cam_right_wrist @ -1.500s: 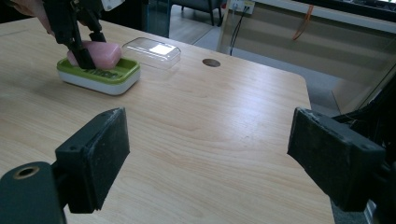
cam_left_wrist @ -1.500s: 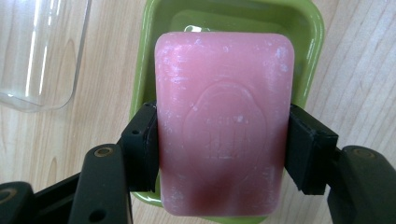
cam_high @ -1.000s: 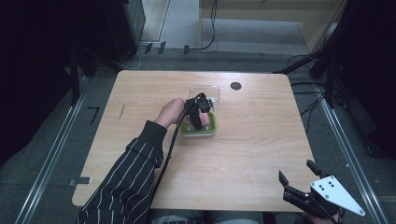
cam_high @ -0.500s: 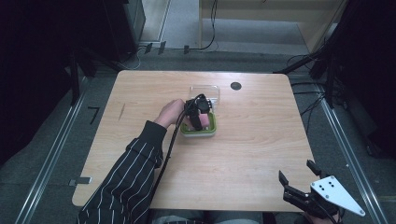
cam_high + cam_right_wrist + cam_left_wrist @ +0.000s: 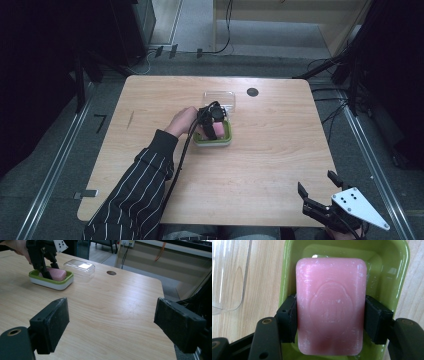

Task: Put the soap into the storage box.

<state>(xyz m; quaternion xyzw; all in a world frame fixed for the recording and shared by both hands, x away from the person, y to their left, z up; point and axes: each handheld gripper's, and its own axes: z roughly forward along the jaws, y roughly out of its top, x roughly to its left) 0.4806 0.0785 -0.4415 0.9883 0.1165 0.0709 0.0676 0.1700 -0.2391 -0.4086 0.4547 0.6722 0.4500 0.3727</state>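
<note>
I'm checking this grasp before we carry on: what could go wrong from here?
The left gripper pinches the pink soap bar only by its smooth long sides, so it might slip. The bar sits in the green dish; lifting could drag the dish. The clear lid lies close behind and could be knocked.

Wood table (image 5: pixel 280 155): green soap dish (image 5: pixel 220 139) w/ clear lid (image 5: pixel 220 98) just behind.

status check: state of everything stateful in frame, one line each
left gripper: shut on the pink soap, jaws against its two long sides
pink soap: gripped, lying in the green soap dish
green soap dish: uncovered, upright on the table
clear lid: off the dish, on the table just behind it
right gripper: open, nothing between its jaws, at the table's near right corner
</note>
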